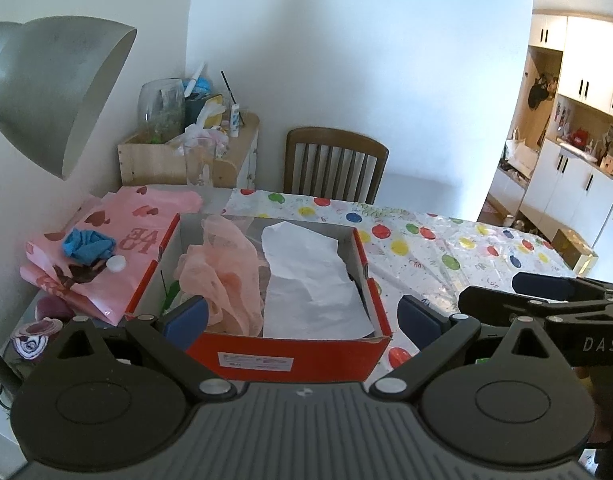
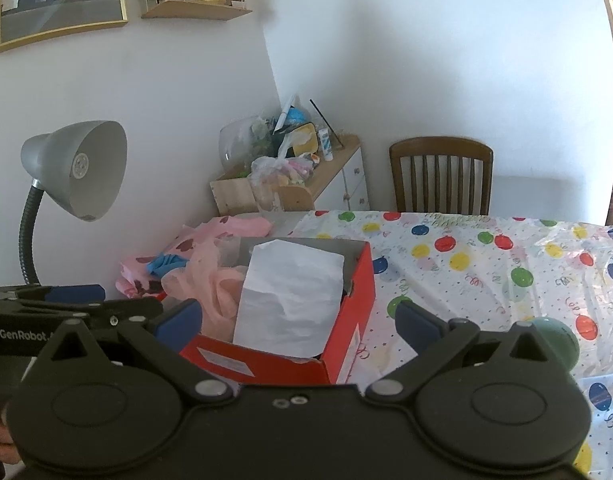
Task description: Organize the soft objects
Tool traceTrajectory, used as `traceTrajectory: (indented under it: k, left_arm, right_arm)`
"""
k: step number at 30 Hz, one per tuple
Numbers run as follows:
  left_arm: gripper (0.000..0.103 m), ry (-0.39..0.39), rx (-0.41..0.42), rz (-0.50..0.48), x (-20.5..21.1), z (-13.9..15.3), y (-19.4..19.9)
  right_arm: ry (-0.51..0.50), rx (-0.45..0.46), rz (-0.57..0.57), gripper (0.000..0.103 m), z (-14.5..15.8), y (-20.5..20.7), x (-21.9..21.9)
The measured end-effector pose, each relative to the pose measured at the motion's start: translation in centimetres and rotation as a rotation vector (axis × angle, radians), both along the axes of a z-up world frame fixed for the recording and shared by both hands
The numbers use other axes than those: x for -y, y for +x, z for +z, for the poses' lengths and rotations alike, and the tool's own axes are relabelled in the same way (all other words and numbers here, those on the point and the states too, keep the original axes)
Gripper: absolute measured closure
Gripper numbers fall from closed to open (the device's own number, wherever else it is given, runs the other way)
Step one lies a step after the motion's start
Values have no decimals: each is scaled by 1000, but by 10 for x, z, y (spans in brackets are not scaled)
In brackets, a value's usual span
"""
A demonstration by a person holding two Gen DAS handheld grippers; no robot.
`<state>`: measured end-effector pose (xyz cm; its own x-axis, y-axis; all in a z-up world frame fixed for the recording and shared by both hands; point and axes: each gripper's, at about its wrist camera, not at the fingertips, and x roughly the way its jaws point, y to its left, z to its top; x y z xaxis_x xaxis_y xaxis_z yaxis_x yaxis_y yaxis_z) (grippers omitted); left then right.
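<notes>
A red shoe box (image 1: 290,354) (image 2: 346,300) stands open on the table. Inside lie a peach mesh cloth (image 1: 222,276) (image 2: 214,284) and a sheet of white paper (image 1: 310,276) (image 2: 290,300). My left gripper (image 1: 302,314) hovers open over the box's near edge, nothing between its blue pads. My right gripper (image 2: 296,318) is open too, just in front of the box, and shows at the right in the left wrist view (image 1: 546,300). A blue cloth (image 1: 88,244) (image 2: 166,262) rests on a pink heart-print bag (image 1: 118,240) (image 2: 226,226) left of the box.
A grey desk lamp (image 1: 54,88) (image 2: 78,168) leans over the table's left side. A rolled purple-white cloth (image 1: 32,338) lies at the near left. A green ball (image 2: 558,340) sits by my right finger. Behind the spotted tablecloth (image 1: 446,248) (image 2: 486,264) stand a wooden chair (image 1: 334,164) (image 2: 440,174) and a cluttered sideboard (image 1: 194,148) (image 2: 306,176).
</notes>
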<state>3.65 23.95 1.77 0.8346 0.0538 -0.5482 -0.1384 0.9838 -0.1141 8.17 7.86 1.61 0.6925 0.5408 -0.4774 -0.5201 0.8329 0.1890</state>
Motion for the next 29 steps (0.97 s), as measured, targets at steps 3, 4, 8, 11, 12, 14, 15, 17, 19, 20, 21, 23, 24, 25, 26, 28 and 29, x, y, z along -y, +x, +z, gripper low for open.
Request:
traceTrajectory:
  k: [3, 4, 8, 11, 12, 14, 15, 17, 19, 20, 21, 23, 24, 25, 26, 28, 29]
  left_arm:
    - [2, 6, 7, 7, 2, 0, -2]
    - [2, 8, 10, 6, 3, 0, -3]
    - [2, 16, 19, 1, 7, -1, -7]
    - [1, 8, 27, -2, 8, 0, -9]
    - [2, 3, 30, -2, 8, 0, -10]
    - [2, -3, 36, -1, 8, 1, -12]
    - [2, -4, 38, -1, 8, 1, -12]
    - [2, -3, 41, 3, 8, 1, -13]
    - [2, -11, 40, 5, 8, 0, -14]
    - [2, -15, 40, 6, 8, 1, -14]
    - [2, -18, 40, 7, 8, 1, -14]
    - [2, -16, 40, 11, 8, 1, -14]
    - [2, -15, 41, 11, 8, 1, -15]
    - [2, -16, 40, 10, 8, 1, -14]
    - [2, -16, 41, 13, 9, 1, -15]
    - [2, -11, 37, 11, 9, 1, -14]
    - [1, -9, 35, 8, 10, 1, -13]
  right_arm:
    - [-1, 8, -9, 0, 0, -2, 2]
    - [-2, 10, -13, 0, 0, -3, 2]
    - [3, 7, -27, 0, -1, -5, 5]
    - [0, 8, -27, 0, -2, -6, 6]
    - [-1, 8, -30, 0, -2, -7, 6]
    - [-3, 8, -28, 0, -2, -7, 6]
    - [-5, 8, -27, 0, -2, -8, 6]
    - [-8, 8, -25, 0, -2, -9, 6]
    - [-9, 6, -24, 0, -2, -10, 6]
    - [-9, 5, -23, 0, -2, -10, 6]
    - [-11, 4, -22, 0, -2, -11, 6]
    - [-15, 4, -19, 0, -2, -12, 7]
    - [-14, 3, -18, 0, -2, -12, 7]
    - [-15, 3, -20, 0, -2, -13, 7]
    - [-18, 2, -21, 0, -2, -13, 6]
    - [-16, -3, -24, 0, -2, -13, 8]
    - [-17, -8, -27, 0, -2, -14, 8]
